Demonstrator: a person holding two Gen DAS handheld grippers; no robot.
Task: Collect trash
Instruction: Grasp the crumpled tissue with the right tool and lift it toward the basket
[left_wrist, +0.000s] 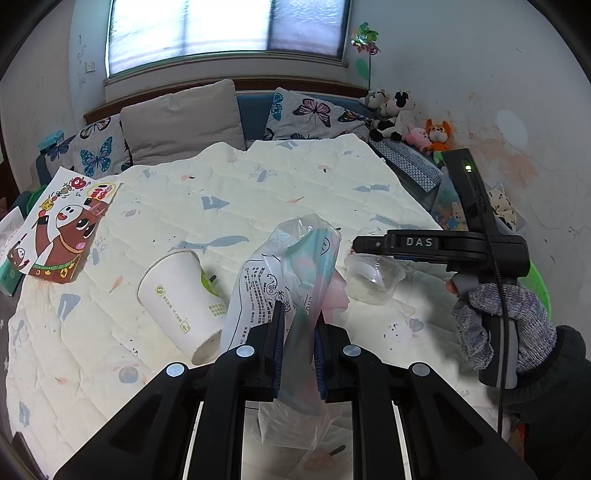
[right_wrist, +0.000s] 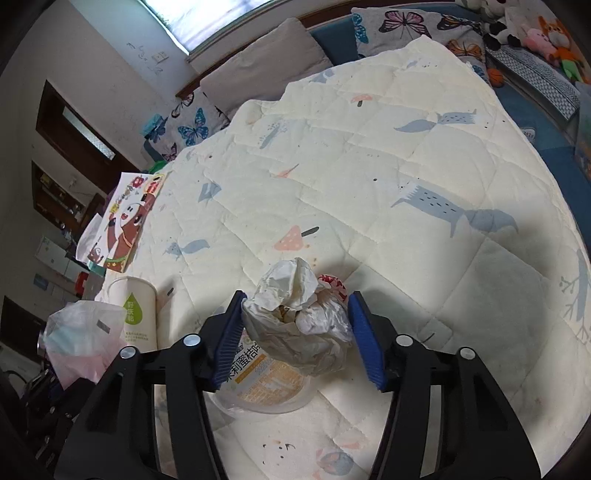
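Quilted cream bedspread with whale and mushroom prints, pillows and plush toys along the far edge. Clutter near the front: a white paper cup lying on its side, mouth toward the pillows and base toward the near edge, just left of the plastic bag; a cartoon-printed paper bag further left near the quilt's edge. Left gripper jaws nearly closed, pinching the thin plastic bag, which stands up between the pads with its long axis vertical and its mouth uppermost. Right gripper, in a gloved hand, sits low over a clear plastic cup; crumpled paper fills the cup. Its jaws stand partly open either side of the wad; the left pad looks to touch the paper, the right stands just apart. The cup tilts, its printed lid lying under it. Middle and far quilt lie open; the paper cup crowds the left.
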